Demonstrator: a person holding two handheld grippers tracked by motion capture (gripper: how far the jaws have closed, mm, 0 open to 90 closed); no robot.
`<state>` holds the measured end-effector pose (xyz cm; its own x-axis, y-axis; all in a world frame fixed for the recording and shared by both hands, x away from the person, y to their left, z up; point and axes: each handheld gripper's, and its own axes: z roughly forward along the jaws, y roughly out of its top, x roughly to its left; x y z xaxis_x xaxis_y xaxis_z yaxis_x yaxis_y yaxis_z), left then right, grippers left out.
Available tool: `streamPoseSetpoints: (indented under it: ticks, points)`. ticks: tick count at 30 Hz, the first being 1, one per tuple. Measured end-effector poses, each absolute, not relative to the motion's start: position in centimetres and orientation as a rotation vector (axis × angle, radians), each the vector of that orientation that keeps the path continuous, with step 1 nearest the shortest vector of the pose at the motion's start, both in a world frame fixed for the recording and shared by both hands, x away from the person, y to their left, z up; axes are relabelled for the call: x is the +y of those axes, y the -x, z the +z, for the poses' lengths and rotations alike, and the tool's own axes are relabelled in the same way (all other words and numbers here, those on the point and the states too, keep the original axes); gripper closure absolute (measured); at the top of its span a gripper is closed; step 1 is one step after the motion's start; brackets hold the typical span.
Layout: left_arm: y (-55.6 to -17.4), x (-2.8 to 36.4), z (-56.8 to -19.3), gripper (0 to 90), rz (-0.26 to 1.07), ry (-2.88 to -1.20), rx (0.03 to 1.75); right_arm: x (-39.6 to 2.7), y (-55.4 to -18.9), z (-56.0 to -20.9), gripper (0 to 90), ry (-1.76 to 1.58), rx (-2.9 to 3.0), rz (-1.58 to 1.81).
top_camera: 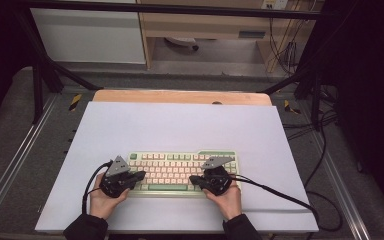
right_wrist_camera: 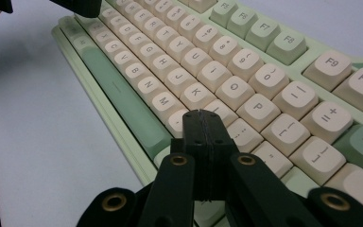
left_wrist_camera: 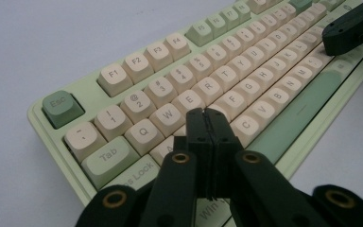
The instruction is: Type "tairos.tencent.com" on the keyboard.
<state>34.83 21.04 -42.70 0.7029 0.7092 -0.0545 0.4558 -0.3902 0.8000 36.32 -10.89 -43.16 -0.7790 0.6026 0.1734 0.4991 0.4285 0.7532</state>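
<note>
Both grippers, left gripper [top_camera: 141, 175] and right gripper [top_camera: 194, 179], hover over the keyboard [top_camera: 182, 172]; fingers pressed together, gripping nothing.

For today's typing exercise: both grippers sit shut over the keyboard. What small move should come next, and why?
Probably dip the left gripper straight down onto the key under its tip. Both it and the right gripper are shut, forming blunt pointers, and hover close over the keyboard, left near the D and S keys, right near L. Nothing is between the jaws.
</note>
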Motion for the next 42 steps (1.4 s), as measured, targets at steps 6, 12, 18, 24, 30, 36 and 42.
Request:
streamPoseSetpoints:
  ticks: [6, 12, 18, 24, 30, 36, 42]
  points:
    - [-34.8, 20.9, -42.8, 88.9, 0.374, -2.055, 0.887, -10.9, -36.3, -43.2, 90.0, -0.984, 2.548, 1.28]
    - [-34.8, 21.0, -42.8, 88.9, 0.373, -2.054, 0.888, -10.9, -36.4, -43.4, 90.0, -0.978, 2.562, 1.267]
    - [-34.8, 21.1, -42.7, 88.9, 0.376, -2.049, 0.888, -10.9, -36.3, -43.3, 90.0, -0.974, 2.557, 1.269]
    - [-34.8, 21.0, -42.6, 88.9, 0.378, -2.045, 0.887, -11.3, -36.3, -42.8, 90.0, -0.972, 2.544, 1.261]
    - [-34.7, 20.9, -42.5, 88.9, 0.376, -2.047, 0.881, -11.7, -36.3, -42.4, 90.0, -0.969, 2.529, 1.26]
    - [-34.7, 20.5, -42.5, 88.9, 0.376, -2.05, 0.874, -12.3, -36.4, -42.3, 90.0, -0.984, 2.513, 1.267]
    - [-34.8, 20.1, -42.4, 89.0, 0.372, -2.056, 0.864, -12.3, -36.4, -42.3, 90.0, -0.986, 2.516, 1.262]
